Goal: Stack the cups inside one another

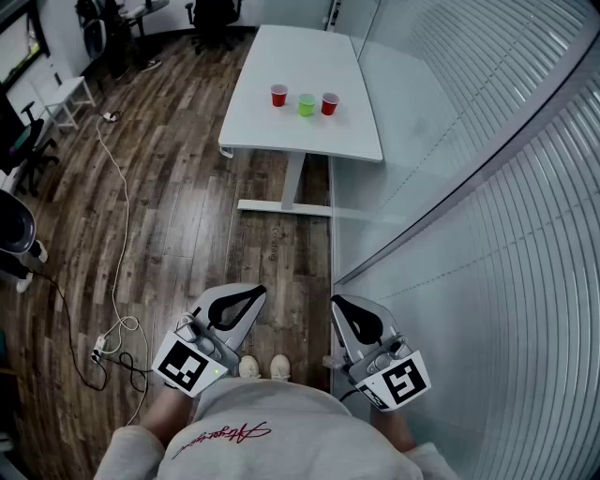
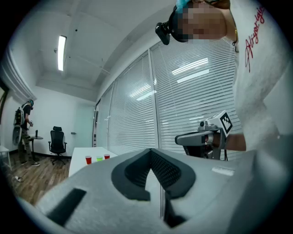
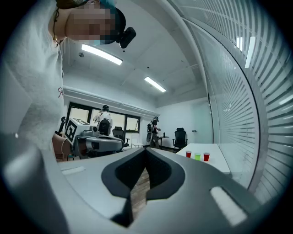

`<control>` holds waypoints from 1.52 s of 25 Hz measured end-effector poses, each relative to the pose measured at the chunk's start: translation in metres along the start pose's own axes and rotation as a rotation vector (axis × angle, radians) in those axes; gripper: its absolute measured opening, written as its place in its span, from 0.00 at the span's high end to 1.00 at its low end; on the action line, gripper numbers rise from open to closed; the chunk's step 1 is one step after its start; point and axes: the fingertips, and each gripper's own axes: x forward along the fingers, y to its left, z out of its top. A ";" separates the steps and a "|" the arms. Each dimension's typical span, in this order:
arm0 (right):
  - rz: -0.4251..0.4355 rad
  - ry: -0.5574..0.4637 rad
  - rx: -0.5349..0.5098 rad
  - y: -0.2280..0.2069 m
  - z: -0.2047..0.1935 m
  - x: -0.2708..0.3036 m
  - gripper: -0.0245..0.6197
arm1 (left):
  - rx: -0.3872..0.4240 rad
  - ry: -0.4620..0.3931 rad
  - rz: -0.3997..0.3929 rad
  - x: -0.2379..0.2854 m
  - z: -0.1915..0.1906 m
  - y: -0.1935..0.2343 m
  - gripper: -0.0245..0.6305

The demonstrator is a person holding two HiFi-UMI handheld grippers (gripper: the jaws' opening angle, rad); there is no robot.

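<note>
Three cups stand in a row on a white table (image 1: 309, 131) far ahead: a red cup (image 1: 278, 95), a green cup (image 1: 307, 104) and a second red cup (image 1: 329, 103). They show small in the left gripper view (image 2: 99, 158) and in the right gripper view (image 3: 197, 156). My left gripper (image 1: 258, 292) and right gripper (image 1: 336, 304) hang side by side close to my body, well short of the table. Both are shut with nothing between their jaws, as the left gripper's own view (image 2: 149, 151) and the right one's (image 3: 145, 150) show.
A glass wall with blinds (image 1: 487, 216) runs along my right, close to the right gripper. A cable (image 1: 117, 187) trails over the wood floor at left. Office chairs (image 1: 214, 17) and standing people (image 3: 153, 132) are at the far end of the room.
</note>
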 end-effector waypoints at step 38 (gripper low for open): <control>0.030 -0.106 0.017 -0.052 0.003 -0.029 0.96 | 0.005 -0.007 0.073 0.046 0.000 -0.021 0.97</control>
